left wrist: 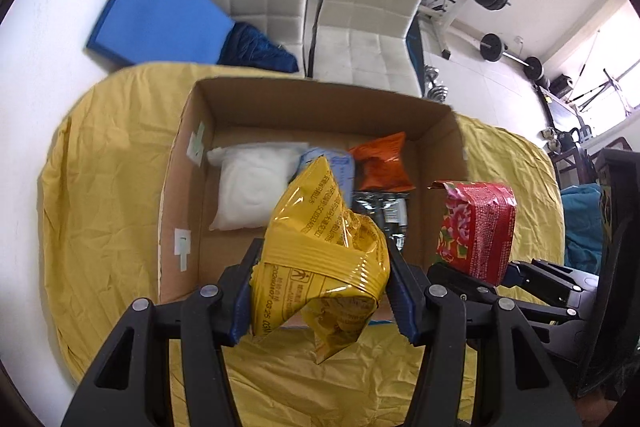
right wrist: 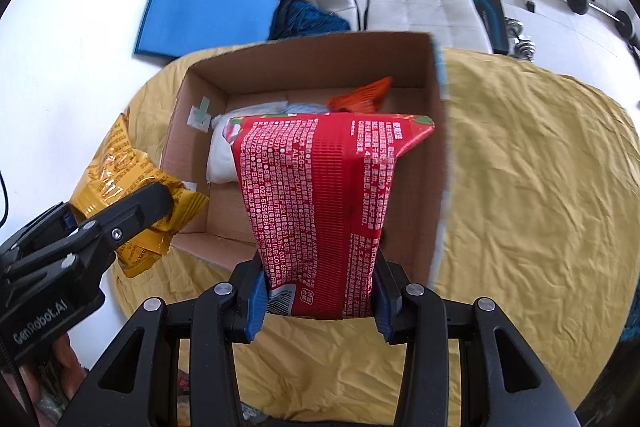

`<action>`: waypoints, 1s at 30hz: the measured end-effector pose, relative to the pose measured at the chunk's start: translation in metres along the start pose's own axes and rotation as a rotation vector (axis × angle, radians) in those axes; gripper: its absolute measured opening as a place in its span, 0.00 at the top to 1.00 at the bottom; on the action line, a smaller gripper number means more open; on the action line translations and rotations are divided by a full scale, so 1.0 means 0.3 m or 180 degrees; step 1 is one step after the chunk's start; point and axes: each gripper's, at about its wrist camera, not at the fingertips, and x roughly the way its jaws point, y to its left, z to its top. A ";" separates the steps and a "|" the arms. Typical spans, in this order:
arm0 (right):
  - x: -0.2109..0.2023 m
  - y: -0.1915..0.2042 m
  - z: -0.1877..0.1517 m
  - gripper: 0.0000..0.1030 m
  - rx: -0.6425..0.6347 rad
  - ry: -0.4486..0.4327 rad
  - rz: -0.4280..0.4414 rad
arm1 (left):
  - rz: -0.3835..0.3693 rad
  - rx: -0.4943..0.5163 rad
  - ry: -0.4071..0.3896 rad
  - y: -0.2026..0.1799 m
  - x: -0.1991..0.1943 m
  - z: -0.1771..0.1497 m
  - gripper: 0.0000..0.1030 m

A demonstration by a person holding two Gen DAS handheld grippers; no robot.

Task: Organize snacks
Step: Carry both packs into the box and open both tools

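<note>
Both fingers pairs grip snacks: left gripper (left wrist: pixel 324 291) a crinkled yellow packet (left wrist: pixel 324 247), right gripper (right wrist: pixel 320 303) a red packet (right wrist: pixel 320 195)

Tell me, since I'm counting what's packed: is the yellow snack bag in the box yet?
Not yet. The yellow snack bag is clamped in the left claw, above the cardboard box.

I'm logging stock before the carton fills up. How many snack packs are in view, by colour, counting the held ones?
Yellow pack: 1, in the left hand-held gripper
Red pack: 1, in the right hand-held gripper
White pack: 1
Orange pack: 1
Pale blue pack: 1
Dark silver pack: 1
Total: 6
</note>
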 end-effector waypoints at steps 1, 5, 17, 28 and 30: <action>0.036 0.014 0.011 0.56 0.0004 0.0032 -0.0014 | -0.0019 -0.0023 0.0070 0.020 0.026 0.004 0.48; 0.166 0.036 0.037 0.56 0.0061 0.0155 0.0023 | -0.0109 -0.0188 0.0377 0.114 0.161 0.027 0.48; 0.509 0.052 0.047 0.56 0.0136 0.0645 0.0058 | -0.0310 -0.0336 0.1231 0.235 0.465 0.007 0.48; 0.656 0.061 0.041 0.55 0.0110 0.0940 0.0114 | -0.0365 -0.0412 0.1576 0.271 0.561 -0.031 0.46; 0.664 0.061 0.048 0.55 0.0096 0.0941 0.0078 | -0.0370 -0.0450 0.1601 0.281 0.565 -0.043 0.45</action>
